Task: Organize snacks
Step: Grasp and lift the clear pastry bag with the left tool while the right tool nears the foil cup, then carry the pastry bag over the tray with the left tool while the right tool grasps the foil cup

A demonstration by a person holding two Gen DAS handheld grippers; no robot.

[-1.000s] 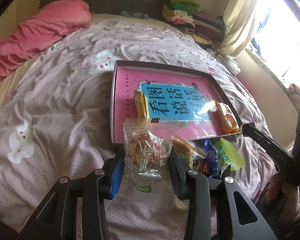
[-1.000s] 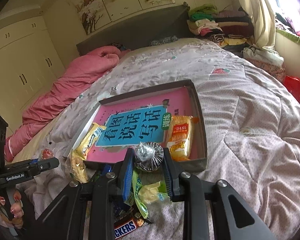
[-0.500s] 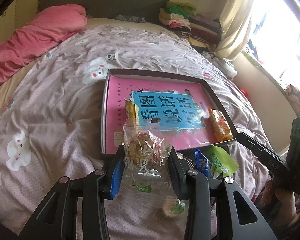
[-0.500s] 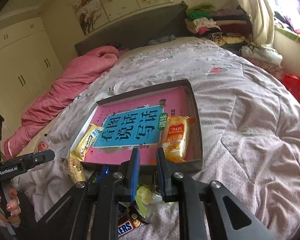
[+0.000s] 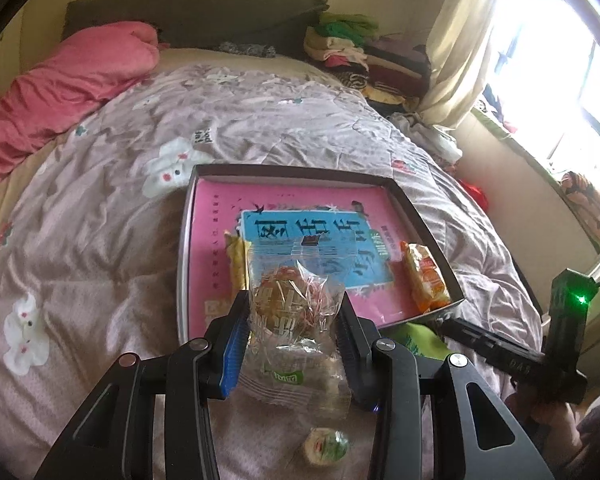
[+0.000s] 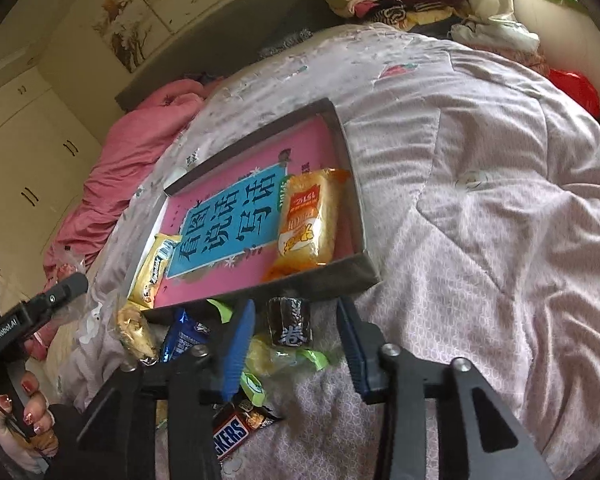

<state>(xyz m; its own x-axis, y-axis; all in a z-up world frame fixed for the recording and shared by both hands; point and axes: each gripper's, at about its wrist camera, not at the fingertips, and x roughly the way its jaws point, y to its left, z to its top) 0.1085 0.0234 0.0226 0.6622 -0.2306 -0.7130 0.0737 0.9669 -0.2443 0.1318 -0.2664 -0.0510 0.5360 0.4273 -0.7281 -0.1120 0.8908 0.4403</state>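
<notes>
Snacks are split between a shallow grey tray [image 6: 356,276] and the quilted bedspread [image 6: 500,240] on which the tray is laid. The tray floor is covered by a pink book with a blue title panel [image 6: 228,220]. Two packets are seen inside the tray: an orange packet [image 6: 308,220] lying along the tray's right wall, reaching nearly to its near right corner, and a yellow packet [image 6: 154,268] lying against the left wall near the near left corner. The remaining snacks are heaped on the bedspread just outside the tray's near wall: a golden cake in clear wrap [image 6: 134,330], a blue wrapper [image 6: 184,334], green wrappers [image 6: 284,360], a Snickers bar [image 6: 236,432] and a small dark roll [image 6: 290,322] standing almost against the wall. A round green-topped cake [image 5: 324,446] is seen on the bedspread in the left wrist view, nearer than the heap.

The left gripper [image 5: 296,316] is closed on a clear bag of pastry [image 5: 296,304]; the bag is pinched from both sides and held up in front of the tray's near left part, its sealed tail hanging below the fingers.

The right gripper [image 6: 296,324] has just been opening: its fingers are now parted, and the dark roll is seen between them, untouched by either pad so far as can be told. The gripper is angled down at the heap by the tray's near wall.
</notes>
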